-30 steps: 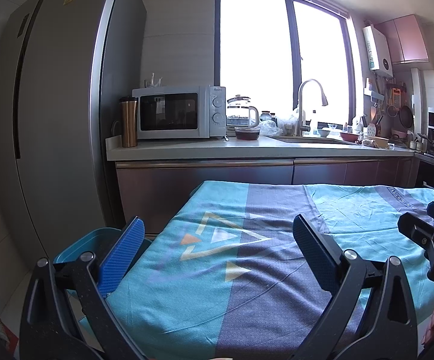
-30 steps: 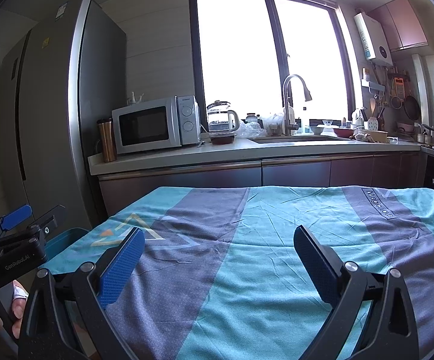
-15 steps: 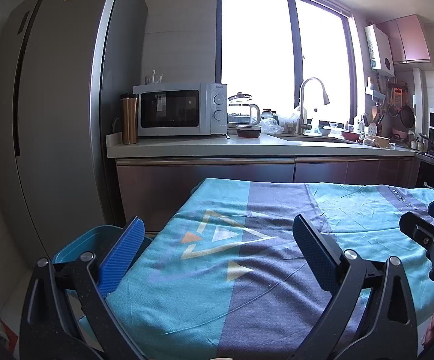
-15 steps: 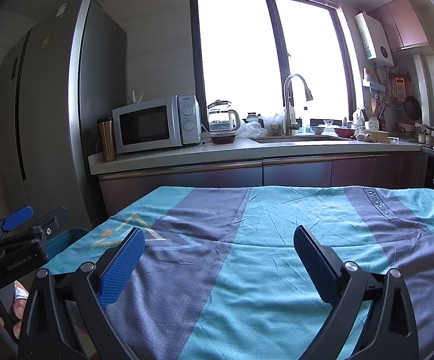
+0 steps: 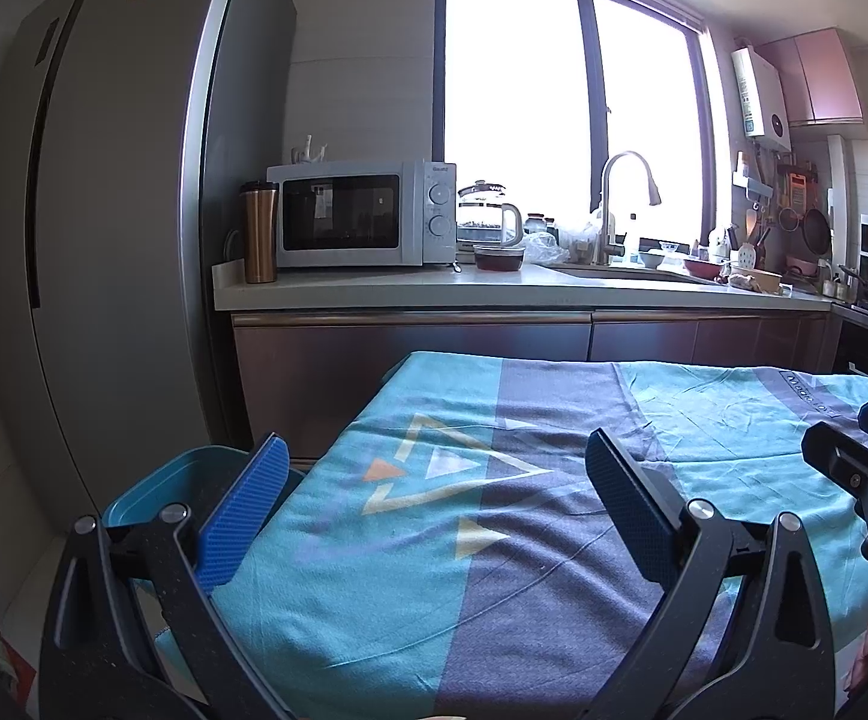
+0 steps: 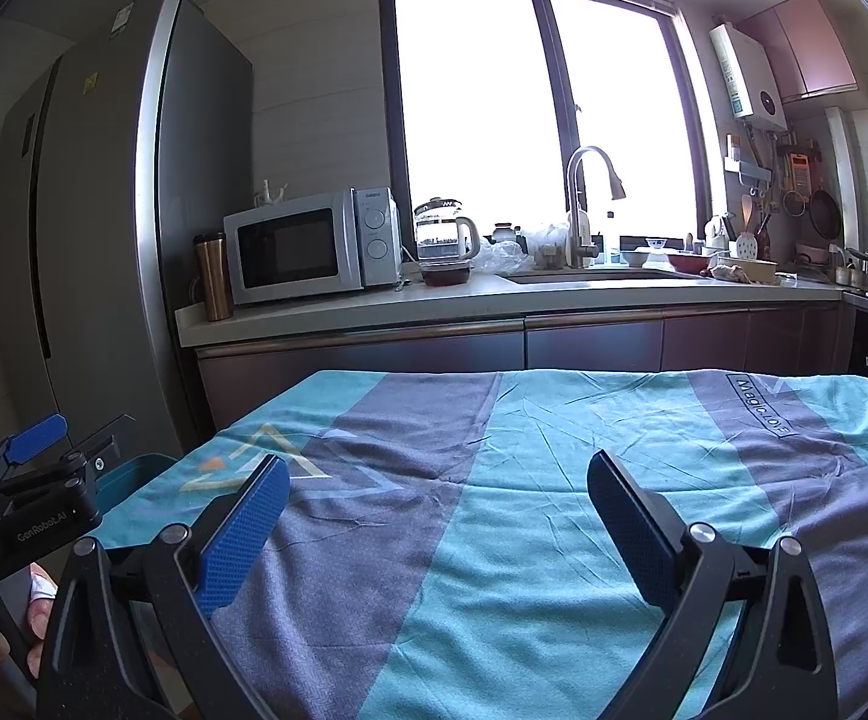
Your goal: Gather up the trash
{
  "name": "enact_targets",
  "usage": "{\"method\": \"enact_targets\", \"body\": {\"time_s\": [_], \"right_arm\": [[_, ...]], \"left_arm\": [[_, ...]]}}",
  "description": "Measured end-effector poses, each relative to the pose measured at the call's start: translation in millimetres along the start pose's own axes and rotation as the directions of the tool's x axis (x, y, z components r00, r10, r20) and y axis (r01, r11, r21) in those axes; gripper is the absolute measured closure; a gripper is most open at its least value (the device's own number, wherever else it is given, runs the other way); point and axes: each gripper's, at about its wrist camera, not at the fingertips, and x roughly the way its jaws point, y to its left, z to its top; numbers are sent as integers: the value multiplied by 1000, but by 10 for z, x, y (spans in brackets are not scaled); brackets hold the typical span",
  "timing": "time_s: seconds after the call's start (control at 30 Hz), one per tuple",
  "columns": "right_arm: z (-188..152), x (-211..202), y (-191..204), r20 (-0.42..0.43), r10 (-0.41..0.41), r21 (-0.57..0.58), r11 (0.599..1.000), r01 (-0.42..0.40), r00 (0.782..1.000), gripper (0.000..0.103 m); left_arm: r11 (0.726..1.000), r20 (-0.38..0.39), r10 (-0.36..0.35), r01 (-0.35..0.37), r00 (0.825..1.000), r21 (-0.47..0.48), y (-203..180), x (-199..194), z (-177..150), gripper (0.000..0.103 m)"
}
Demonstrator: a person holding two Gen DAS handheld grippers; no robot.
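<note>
Teal and slate-grey cloth covers the table from edge to edge, a little creased, printed with pale triangle outlines and small orange and cream triangles near its left end and a boxed line of lettering toward the right. Behind it a tall grey refrigerator fills the left of the room, and a long pale countertop runs under a bright window, bearing a white microwave, a glass kettle, a copper-coloured travel mug and a curved tap. No scrap or wrapper can be made out on the cloth in either view; the one thing tied to the trash is the teal bin, a plain open plastic tub with a rounded rim standing low on the floor just beside the table's left corner, its inside too shadowed to read. The left gripper hangs above the cloth's left end with its blue ribbed pads spread wide and nothing between them, the left pad over the bin's rim. The right gripper is held over the middle of the cloth, its fingers likewise wide apart and empty.
</note>
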Motion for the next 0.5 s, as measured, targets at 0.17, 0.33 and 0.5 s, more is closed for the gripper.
{"method": "enact_targets", "body": {"time_s": [0.17, 0.33, 0.5], "right_arm": [[-4, 1, 2, -1, 0, 0, 1000, 0, 1000, 7], [-6, 13, 2, -3, 1, 2, 1000, -1, 1000, 7], [-8, 15, 0, -5, 3, 5, 1000, -3, 1000, 7]], "left_arm": [[1000, -1, 1, -1, 1000, -1, 1, -7, -3, 6], [1000, -6, 2, -2, 1000, 1, -4, -6, -10, 6], [1000, -10, 3, -3, 1000, 1, -9, 1, -6, 6]]}}
